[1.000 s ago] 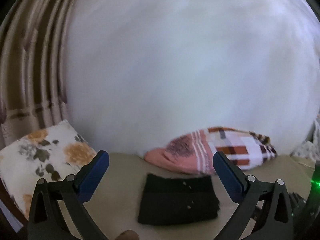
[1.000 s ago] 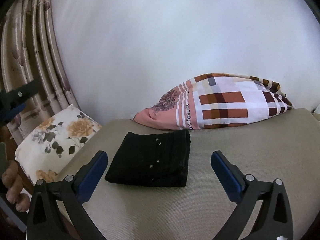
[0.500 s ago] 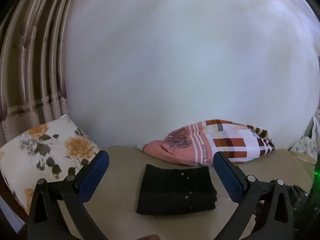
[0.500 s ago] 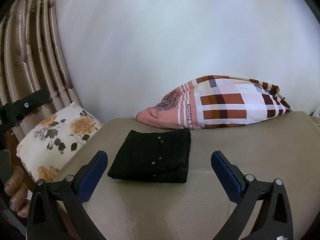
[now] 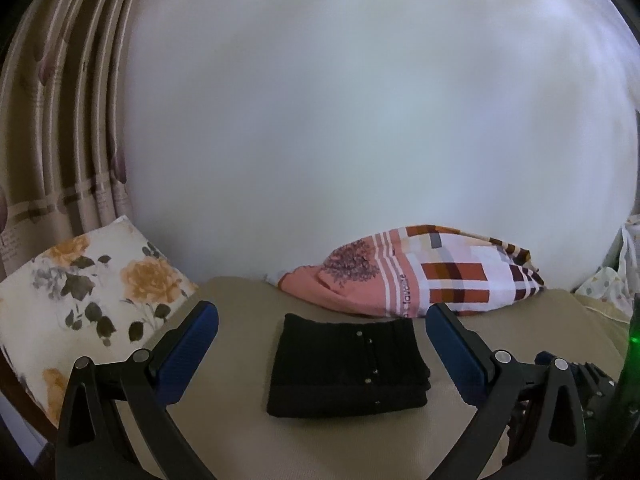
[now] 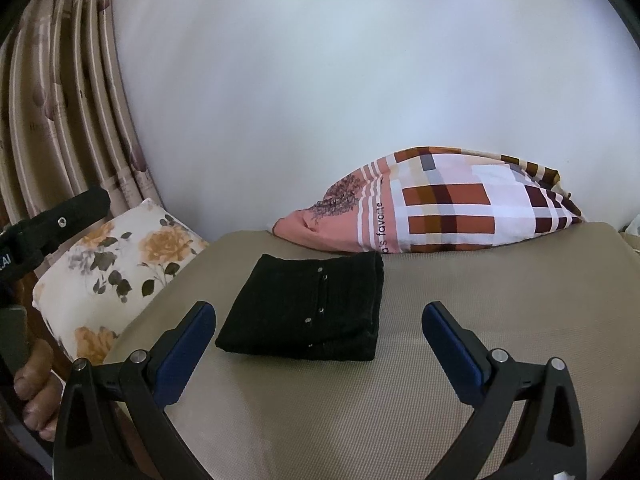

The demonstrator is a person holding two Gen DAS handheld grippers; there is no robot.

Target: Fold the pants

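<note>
Pants (image 5: 347,366), black and folded into a compact rectangle, lie on the beige bed (image 6: 460,320) near the plaid pillow (image 6: 436,204). Left gripper (image 5: 322,330) and right gripper (image 6: 318,330) both hang spread wide, holding nothing, on the near side of the pants.

A checked pillow (image 6: 436,204) lies at the far side against the white wall (image 6: 340,72); a floral pillow (image 6: 116,268) and curtain (image 6: 64,92) are at left.

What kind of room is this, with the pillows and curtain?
Probably a bedroom at home: a pink checked pillow and a floral cushion lie on a beige mattress, with a striped beige curtain beside the white wall.
</note>
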